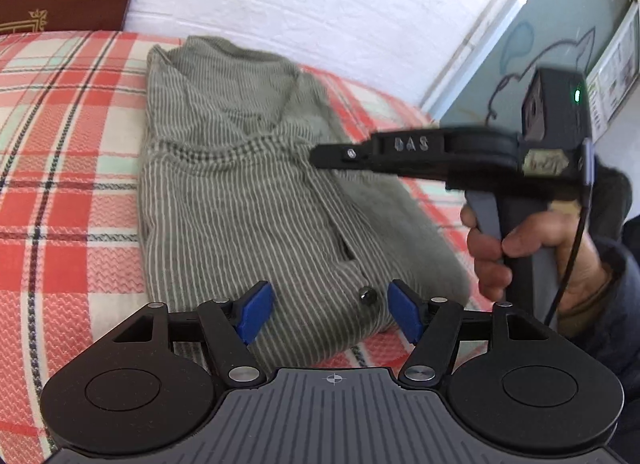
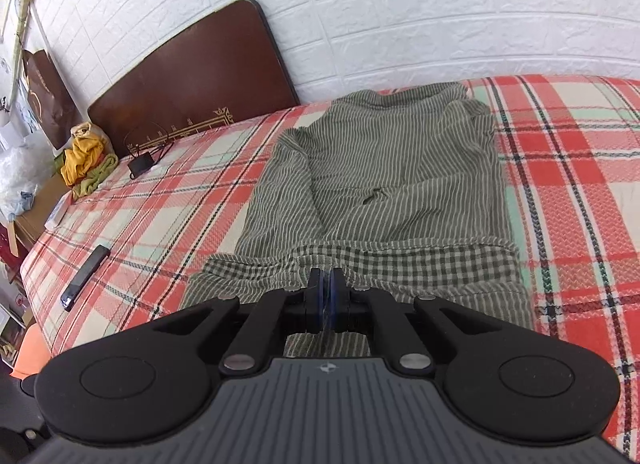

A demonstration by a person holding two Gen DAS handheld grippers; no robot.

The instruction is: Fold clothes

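Blue fingers of the left gripper stand wide and empty over the shirt; the right gripper, pinched shut on its checked hem, should lay that hem flat before letting go.

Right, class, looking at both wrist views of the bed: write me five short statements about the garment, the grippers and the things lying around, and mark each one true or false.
1. The striped garment lies on a plaid bedspread. True.
2. The left gripper is clamped shut. False: its blue pads stand apart, opening.
3. The right gripper is shut. True.
4. A phone lies on the garment. False: it lies on the bedspread, apart from it.
5. The wall is dark wood. False: white brick pattern.
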